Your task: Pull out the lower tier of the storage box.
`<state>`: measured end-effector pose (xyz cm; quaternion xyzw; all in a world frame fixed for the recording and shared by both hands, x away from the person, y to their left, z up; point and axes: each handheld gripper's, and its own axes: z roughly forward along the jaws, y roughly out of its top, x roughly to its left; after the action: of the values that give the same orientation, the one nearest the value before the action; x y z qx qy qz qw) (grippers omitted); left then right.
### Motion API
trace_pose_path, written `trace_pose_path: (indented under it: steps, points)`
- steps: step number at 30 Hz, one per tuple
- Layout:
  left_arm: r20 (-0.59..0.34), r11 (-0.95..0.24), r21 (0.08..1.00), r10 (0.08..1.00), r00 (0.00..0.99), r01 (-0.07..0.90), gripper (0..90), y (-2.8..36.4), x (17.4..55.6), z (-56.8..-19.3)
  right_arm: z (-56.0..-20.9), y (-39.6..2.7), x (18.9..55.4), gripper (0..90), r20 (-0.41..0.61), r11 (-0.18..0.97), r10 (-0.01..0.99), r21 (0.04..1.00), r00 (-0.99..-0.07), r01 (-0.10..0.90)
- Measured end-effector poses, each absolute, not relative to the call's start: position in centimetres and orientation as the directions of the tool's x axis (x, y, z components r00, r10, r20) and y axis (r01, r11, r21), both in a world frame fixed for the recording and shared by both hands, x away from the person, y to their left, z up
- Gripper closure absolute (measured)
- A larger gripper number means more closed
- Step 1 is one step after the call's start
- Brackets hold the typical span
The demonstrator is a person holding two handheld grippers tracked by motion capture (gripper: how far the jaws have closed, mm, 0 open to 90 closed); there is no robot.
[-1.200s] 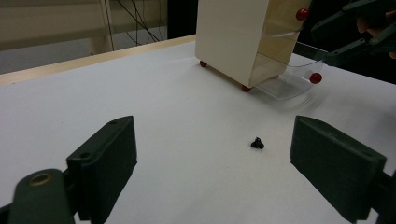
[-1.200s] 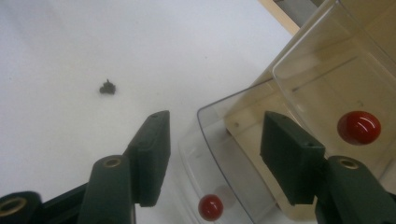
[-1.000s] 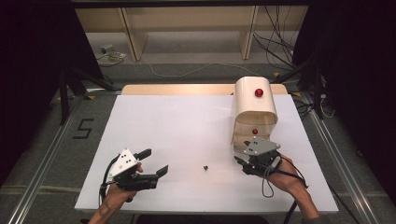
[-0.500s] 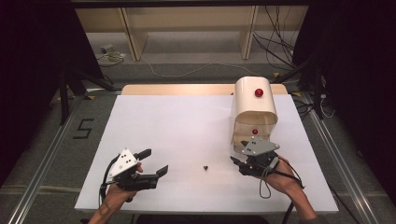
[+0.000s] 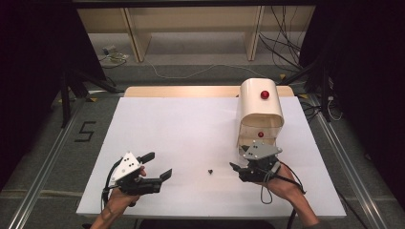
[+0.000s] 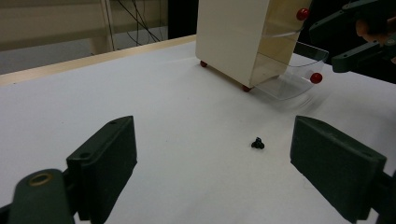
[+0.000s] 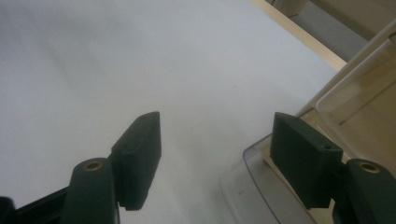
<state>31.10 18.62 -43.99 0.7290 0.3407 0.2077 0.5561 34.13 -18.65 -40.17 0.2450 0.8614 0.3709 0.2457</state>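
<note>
**Matt black jaws, clear plastic drawer, white tabletop**

The right gripper has matt black plastic jaws with brass-coloured metal eyelets at their roots and a flat grey plate on top. Just beside its right jaw lies a clear, glossy plastic drawer, smooth and see-through, set in a cream cabinet of smooth, faintly shiny plastic with glossy red knobs. Under both grippers the table looks like matt white board, edged with pale wood. The left gripper shows the same dull black plastic.

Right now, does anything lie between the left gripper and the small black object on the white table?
Nothing visible: bare white table separates the open left gripper from the small black object. The cream drawer cabinet stands farther back, by the right gripper.
</note>
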Motion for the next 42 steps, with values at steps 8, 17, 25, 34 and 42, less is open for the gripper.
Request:
trace_pose_path:
  steps: [8, 17, 25, 34, 42]
  points:
    - [-0.076, -0.149, 0.952, 0.728, 0.681, 0.266, 14.3, 18.6, 31.1, -44.0, -40.5, -18.0, 34.1, 34.7, -0.222, 0.599, 0.598, 0.763, -0.77, 0.244]
    - [-0.077, -0.149, 0.952, 0.728, 0.681, 0.267, 14.3, 18.6, 31.1, -44.0, -40.8, -17.4, 34.1, 34.7, -0.192, 0.587, 0.593, 0.768, -0.782, 0.257]
    - [-0.077, -0.149, 0.952, 0.727, 0.682, 0.266, 14.3, 18.6, 31.1, -44.0, -41.4, -16.4, 34.1, 34.7, -0.164, 0.576, 0.601, 0.767, -0.782, 0.282]
    - [-0.077, -0.149, 0.952, 0.728, 0.682, 0.266, 14.4, 18.6, 31.1, -44.0, -42.1, -15.5, 34.1, 35.4, -0.148, 0.57, 0.618, 0.76, -0.772, 0.311]
    - [-0.077, -0.149, 0.952, 0.728, 0.682, 0.266, 14.3, 18.6, 31.1, -44.0, -42.6, -14.8, 34.3, 35.0, -0.12, 0.552, 0.641, 0.758, -0.758, 0.347]
